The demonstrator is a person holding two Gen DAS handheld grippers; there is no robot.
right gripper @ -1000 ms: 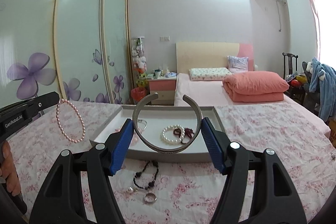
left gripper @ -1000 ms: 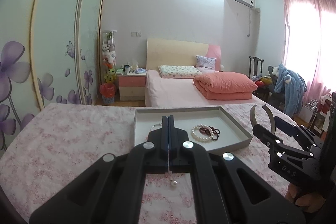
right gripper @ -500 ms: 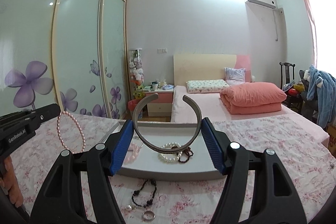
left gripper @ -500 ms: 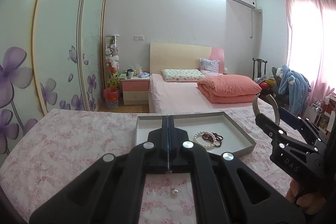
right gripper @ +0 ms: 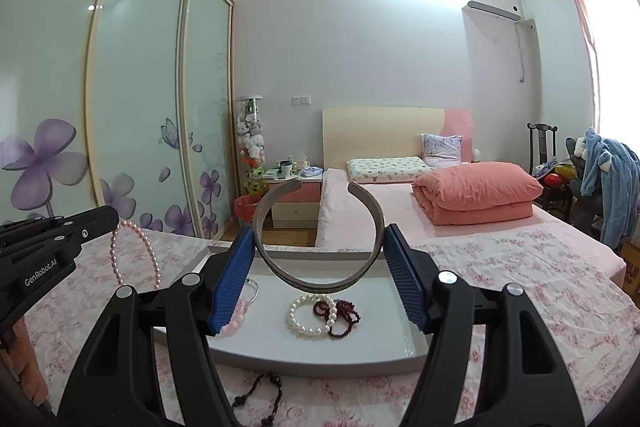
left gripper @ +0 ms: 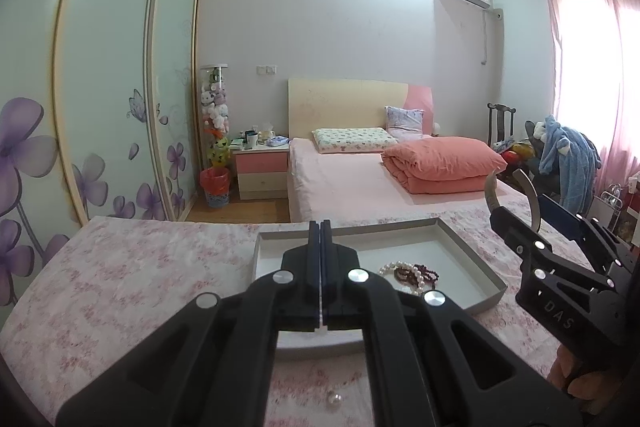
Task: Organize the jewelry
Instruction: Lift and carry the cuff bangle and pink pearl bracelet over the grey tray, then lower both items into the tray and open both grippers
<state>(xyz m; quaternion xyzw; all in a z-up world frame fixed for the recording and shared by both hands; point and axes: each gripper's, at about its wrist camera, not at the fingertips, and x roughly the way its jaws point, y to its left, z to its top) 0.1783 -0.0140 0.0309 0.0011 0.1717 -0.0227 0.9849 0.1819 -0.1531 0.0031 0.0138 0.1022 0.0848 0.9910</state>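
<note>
- Right tool, centre frame, grips a silver cuff bangle by its sides, gap upward, ready for dropping.
- Left tool, clenched at left edge, dangles a pink pearl strand.
- Both hang over the grey tray, lower centre, already holding bracelets.

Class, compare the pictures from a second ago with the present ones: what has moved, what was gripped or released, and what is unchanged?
Both grippers advanced toward the grey tray, which now looms larger and nearer. Nothing was taken or released. The right gripper still clamps the silver cuff bangle, and the left gripper stays shut on the pink pearl strand. The white pearl bracelet and dark red beads lie in the tray as before.
</note>
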